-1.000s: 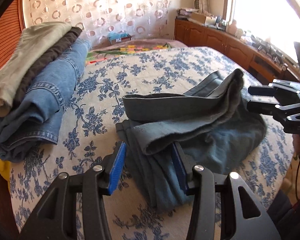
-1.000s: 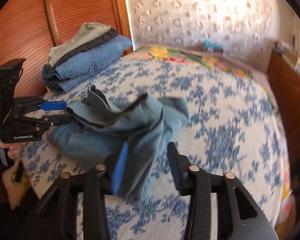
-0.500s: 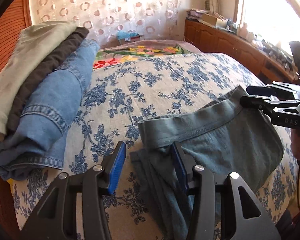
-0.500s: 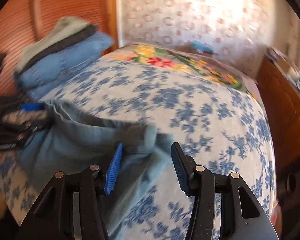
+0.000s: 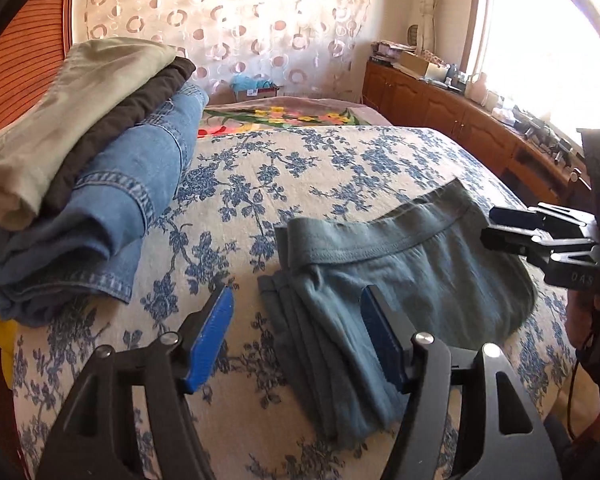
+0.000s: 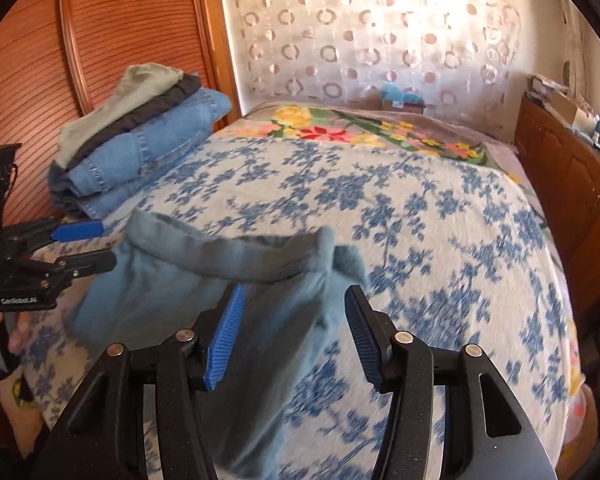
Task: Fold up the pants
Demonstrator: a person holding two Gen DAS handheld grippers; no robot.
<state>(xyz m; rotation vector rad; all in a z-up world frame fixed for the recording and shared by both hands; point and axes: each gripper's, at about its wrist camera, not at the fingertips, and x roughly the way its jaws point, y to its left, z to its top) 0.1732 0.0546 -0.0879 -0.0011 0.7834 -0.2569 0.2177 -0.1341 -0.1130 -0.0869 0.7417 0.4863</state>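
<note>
On bed [image 5: 320, 160]: one grey pants [image 5: 400, 276], perhaps three stacked [image 5: 100, 184].

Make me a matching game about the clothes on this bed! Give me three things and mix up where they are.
Things:
1. grey-blue pants
2. khaki pants
3. blue jeans

Places:
A. top of the folded stack
B. under the black garment in the stack
C. lying alone on the flowered bedspread, between the left gripper and right gripper

Pairs: 1-C, 2-A, 3-B
</note>
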